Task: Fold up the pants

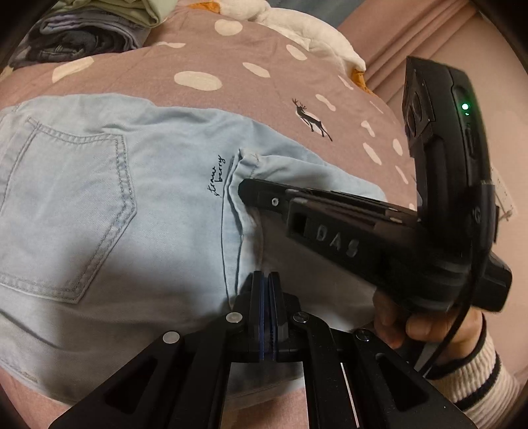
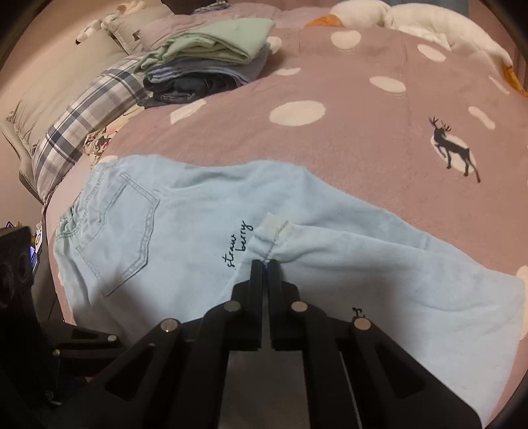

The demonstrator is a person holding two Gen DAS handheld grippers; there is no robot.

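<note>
Light blue denim pants (image 1: pixel 99 198) lie flat on the bed, back pocket (image 2: pixel 128 231) up, with "straw berry" in script beside it. One leg is folded back over the seat, and its hem (image 2: pixel 274 231) lies by the script. My right gripper (image 2: pixel 265 262) is shut on that hem, which puckers at its tips; in the left wrist view the right gripper (image 1: pixel 244 191) reaches in from the right. My left gripper (image 1: pixel 265 280) is shut at the nearer end of the same hem edge, with fabric running in under its tips.
The bedspread (image 2: pixel 363 138) is mauve with white dots and a deer print. A stack of folded clothes (image 2: pixel 211 62) sits at the back left beside a plaid pillow (image 2: pixel 82 122). A white plush toy (image 2: pixel 412 23) lies along the far edge. A hand (image 1: pixel 412 323) in a striped cuff holds the right gripper.
</note>
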